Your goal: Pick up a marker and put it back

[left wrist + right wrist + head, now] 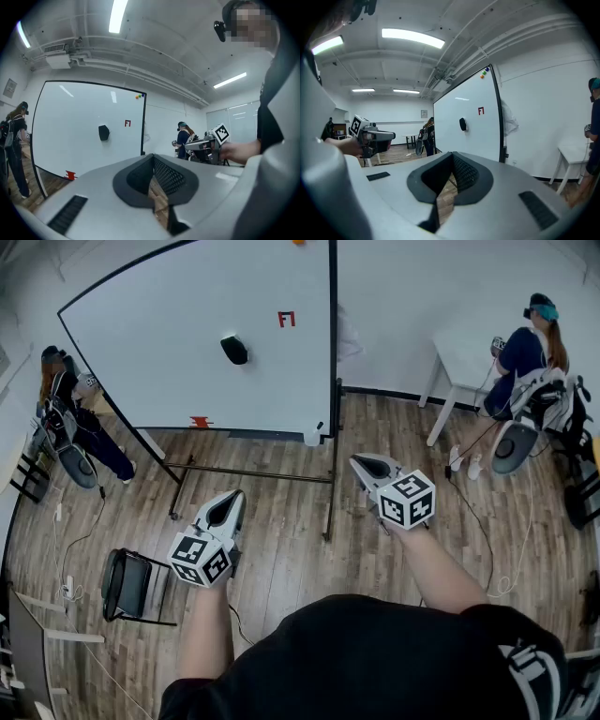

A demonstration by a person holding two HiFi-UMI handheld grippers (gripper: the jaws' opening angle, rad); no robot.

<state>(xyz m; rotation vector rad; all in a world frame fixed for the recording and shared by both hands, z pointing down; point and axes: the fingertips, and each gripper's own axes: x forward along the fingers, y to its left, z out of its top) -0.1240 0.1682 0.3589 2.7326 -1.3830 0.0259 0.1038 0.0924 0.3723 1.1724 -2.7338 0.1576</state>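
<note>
Left gripper (228,501) and right gripper (364,465) both pinched closed, nothing between the jaws, held near over wood floor (281,549). Whiteboard (187,334) far ahead, well apart. Can't make out marker for sure, only small coloured bits (138,97) at its top right corner

The person wears a black short-sleeved top (375,662) with white print (525,662) on the right sleeve. The left gripper (232,495) and the right gripper (357,463) share one build: a light grey moulded shell that tapers to a point at the jaws, with a teardrop-shaped opening. The opening carries a black cross-hatched pad lining (167,176). A dark slotted vent (68,214) is set into the shell. The left cube (201,559) and the right cube (407,499) are white with black square markers.
</note>
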